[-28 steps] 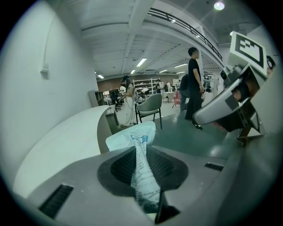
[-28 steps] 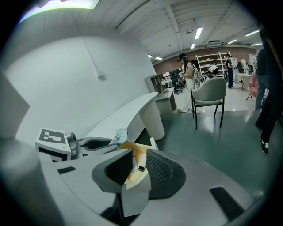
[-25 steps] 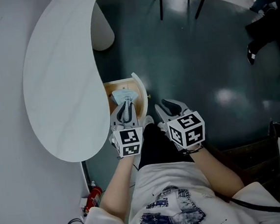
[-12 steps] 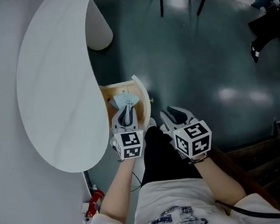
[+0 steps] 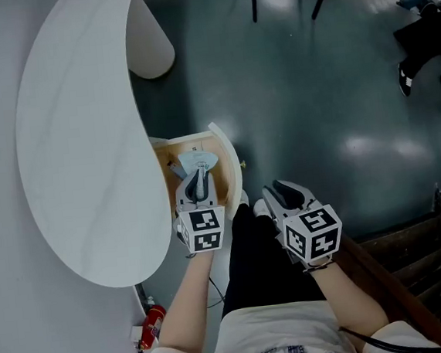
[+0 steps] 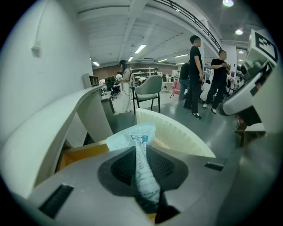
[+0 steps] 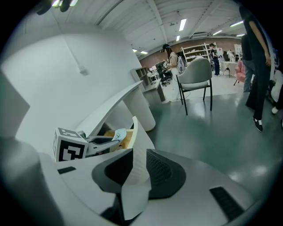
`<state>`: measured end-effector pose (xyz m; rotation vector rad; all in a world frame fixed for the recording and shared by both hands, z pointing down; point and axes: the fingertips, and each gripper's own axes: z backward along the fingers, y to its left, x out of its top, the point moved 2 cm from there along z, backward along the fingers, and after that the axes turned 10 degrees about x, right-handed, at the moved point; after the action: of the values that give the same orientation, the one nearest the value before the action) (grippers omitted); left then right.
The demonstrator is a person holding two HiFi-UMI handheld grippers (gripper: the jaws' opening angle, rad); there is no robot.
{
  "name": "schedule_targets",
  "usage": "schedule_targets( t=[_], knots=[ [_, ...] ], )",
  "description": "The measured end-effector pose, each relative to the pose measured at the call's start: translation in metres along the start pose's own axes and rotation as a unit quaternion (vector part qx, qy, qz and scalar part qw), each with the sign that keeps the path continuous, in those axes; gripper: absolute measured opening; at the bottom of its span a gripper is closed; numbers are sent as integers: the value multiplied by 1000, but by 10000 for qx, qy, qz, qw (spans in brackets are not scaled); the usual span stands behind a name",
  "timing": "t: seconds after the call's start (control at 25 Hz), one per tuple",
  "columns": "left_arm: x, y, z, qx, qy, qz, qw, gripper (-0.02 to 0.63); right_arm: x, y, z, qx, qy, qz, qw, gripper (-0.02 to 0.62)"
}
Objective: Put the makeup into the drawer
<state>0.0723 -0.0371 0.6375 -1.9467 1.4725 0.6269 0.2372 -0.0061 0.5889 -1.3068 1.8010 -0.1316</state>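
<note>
Below the white table (image 5: 78, 147), the drawer (image 5: 237, 166) stands pulled out. It shows a pale wooden inside and a curved white front with fine ribs on its inner face.

My left gripper (image 5: 198, 180) hangs right over that open box, pointing down and away from me. Its jaws are narrow and pinched onto a tube (image 5: 200, 161) of makeup. The tube is pale blue-white and soft-looking, with small dark print running along its body. The body lies lengthwise between the two dark ribbed pads. Its far end spreads into a flat, fan-like seal with a small blue mark on it. That end sticks out past the fingertips and sits above the wooden floor of the drawer, near the middle. I cannot tell whether it touches the wood.

My right gripper (image 5: 278, 191) is just outside the drawer front, over the dark floor (image 5: 315, 108), and apart from the left one. Its jaws are also drawn in, closed on a white packet (image 7: 135, 176). This is a thin, flat, plain piece standing on edge between the pads, with a loose flap hanging toward the camera. In the right gripper view it lines up with the drawer front behind it. That makes its far edge hard to separate from the panel.

A chair (image 5: 254, 5) stands farther off on the floor.
</note>
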Motion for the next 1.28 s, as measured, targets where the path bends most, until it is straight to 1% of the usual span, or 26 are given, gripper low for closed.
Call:
schedule_targets(
  t=[0.16,0.48,0.76,1.08,1.28],
  knots=[
    [-8,-2,-15,-85,118,-33,9999,123,-5,-6,-9,-46,-3,-71,10000,109],
    [-18,-1,-40,-263,221,10,9994,123,-12,-19,-21,-178,-6,-242,9995,109],
    [-29,-1,-65,-418,426,-8,9982,123,-14,-29,-30,-287,-12,-371,9989,109],
    [-31,-3,-77,-716,988,185,9924,123,-7,-31,-36,-358,-9,-494,9981,109],
    [-41,-6,-87,-871,1285,260,9875,123,-7,-33,-44,-390,19,-539,9978,109]
  ],
)
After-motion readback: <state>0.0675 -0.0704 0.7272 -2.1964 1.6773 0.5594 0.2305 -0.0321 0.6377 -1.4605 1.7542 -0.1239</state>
